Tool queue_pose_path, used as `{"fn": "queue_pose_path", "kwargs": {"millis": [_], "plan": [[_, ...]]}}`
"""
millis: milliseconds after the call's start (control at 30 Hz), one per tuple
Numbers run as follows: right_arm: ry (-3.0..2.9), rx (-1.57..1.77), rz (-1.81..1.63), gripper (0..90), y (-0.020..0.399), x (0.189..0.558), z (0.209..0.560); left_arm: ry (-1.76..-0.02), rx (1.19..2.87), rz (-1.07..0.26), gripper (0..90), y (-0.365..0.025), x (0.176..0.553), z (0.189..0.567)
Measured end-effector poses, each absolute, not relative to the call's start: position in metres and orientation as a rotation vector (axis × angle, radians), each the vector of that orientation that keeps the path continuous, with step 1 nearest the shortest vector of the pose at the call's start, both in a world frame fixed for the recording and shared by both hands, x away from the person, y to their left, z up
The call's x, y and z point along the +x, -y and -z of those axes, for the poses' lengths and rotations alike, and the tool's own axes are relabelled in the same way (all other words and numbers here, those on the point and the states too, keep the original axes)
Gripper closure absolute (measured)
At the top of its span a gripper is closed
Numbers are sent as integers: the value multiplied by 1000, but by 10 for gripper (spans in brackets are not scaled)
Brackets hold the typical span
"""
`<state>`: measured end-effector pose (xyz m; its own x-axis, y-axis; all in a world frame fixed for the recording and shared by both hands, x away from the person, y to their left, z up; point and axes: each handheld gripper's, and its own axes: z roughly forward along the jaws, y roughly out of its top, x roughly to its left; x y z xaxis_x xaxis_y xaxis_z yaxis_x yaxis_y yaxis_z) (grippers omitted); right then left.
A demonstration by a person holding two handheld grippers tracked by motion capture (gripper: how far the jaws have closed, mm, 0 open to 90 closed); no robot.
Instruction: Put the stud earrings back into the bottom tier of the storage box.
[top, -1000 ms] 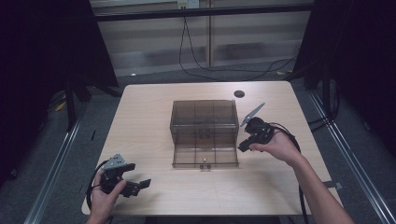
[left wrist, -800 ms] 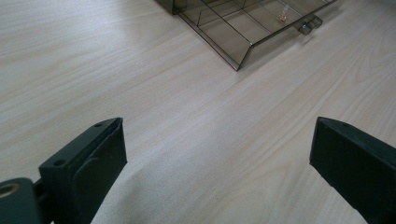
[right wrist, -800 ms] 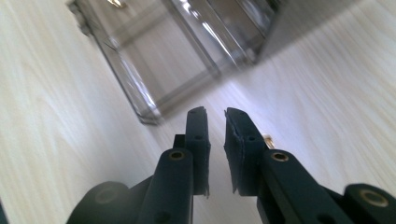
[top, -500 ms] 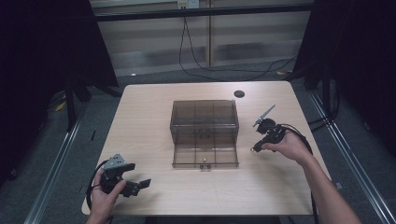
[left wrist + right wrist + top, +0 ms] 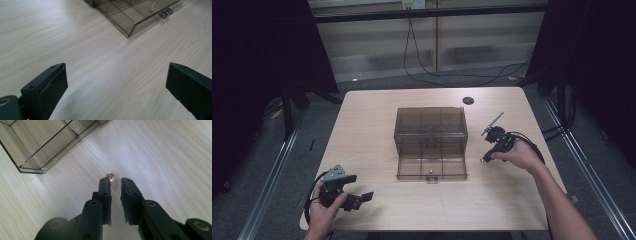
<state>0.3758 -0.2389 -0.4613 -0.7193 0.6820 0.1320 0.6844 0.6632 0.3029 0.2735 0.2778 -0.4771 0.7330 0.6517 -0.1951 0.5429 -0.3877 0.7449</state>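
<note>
On the pale wooden table (image 5: 377, 125), right of the smoky clear organizer box (image 5: 430, 127), the right claw (image 5: 116, 181) points down at a small gold ring (image 5: 111, 177). In the right gripper view the ring lies on the wood just past the claw's tips, at the mouth of the narrow gap between the jaws and nearer the left-hand one; whether that tip touches it cannot be told. The jaws stand close together with a slim slit left, and they have just been opening a little, with nothing pressed between the pads.

Another small gold piece (image 5: 430, 171) sits in the box's pulled-out drawer (image 5: 432, 167), near its front wall.

The left claw (image 5: 116, 82) rests low near the table's front left corner, jaws spread wide over bare wood with nothing between them.

No writing or brand can be read anywhere.

Open tabletop surrounds the ring, with the drawer's corner well apart from it. A dark round disc (image 5: 468, 100) lies near the far edge.
</note>
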Motion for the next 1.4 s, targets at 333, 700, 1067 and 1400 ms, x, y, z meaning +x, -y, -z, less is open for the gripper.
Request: {"fn": "queue_pose_path", "kwargs": {"millis": [333, 700, 1067, 1400], "plan": [[2863, -1155, 482, 799, 232, 381, 466, -900, 2082, -164, 37, -279, 273, 477], [2855, -1155, 446, 819, 230, 384, 472, -898, 2084, -166, 37, -279, 274, 477], [2849, -1164, 445, 861, 231, 383, 471, -895, 2086, -164, 37, -279, 274, 477], [2852, -1141, 467, 862, 233, 378, 465, -896, 2085, -162, 37, -278, 273, 477]]}}
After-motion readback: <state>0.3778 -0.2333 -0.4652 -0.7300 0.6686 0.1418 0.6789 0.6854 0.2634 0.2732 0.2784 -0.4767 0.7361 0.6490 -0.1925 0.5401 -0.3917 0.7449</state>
